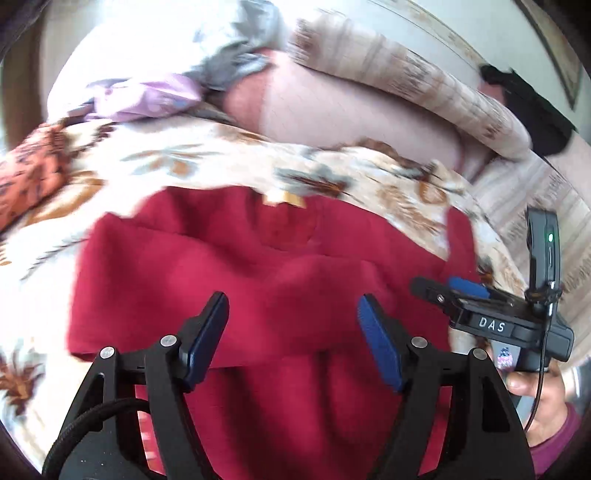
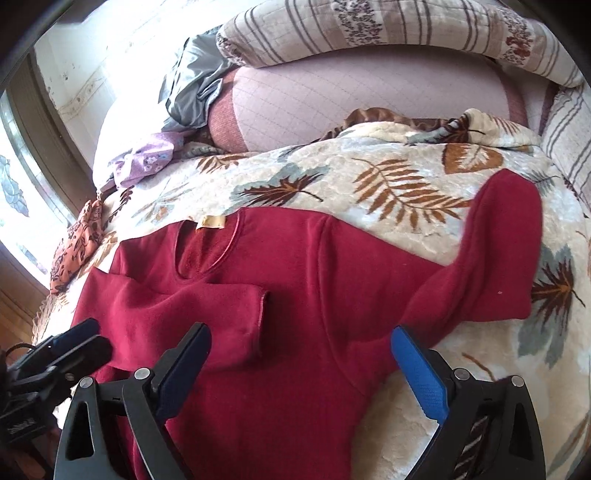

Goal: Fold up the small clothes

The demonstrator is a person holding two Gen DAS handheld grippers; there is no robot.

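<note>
A dark red long-sleeved top (image 2: 314, 266) lies front up on a leaf-patterned blanket (image 2: 369, 184), its neckline and tan label (image 2: 210, 222) toward the far side. One sleeve is folded across the chest, with its cuff (image 2: 262, 306) near the middle. The other sleeve (image 2: 509, 240) stretches out to the right and bends upward. My right gripper (image 2: 300, 330) hovers open over the lower body of the top with nothing between its fingers. My left gripper (image 1: 292, 301) also stands open above the blurred red top (image 1: 295, 258), holding nothing. Each gripper shows at the edge of the other's view.
An orange patterned cloth (image 2: 77, 243), a purple floral garment (image 2: 147, 162) and a grey garment (image 2: 195, 92) lie at the far left of the bed. A pink quilt (image 2: 351, 107) and a striped quilt (image 2: 369, 29) are piled behind. A bright window is at the left.
</note>
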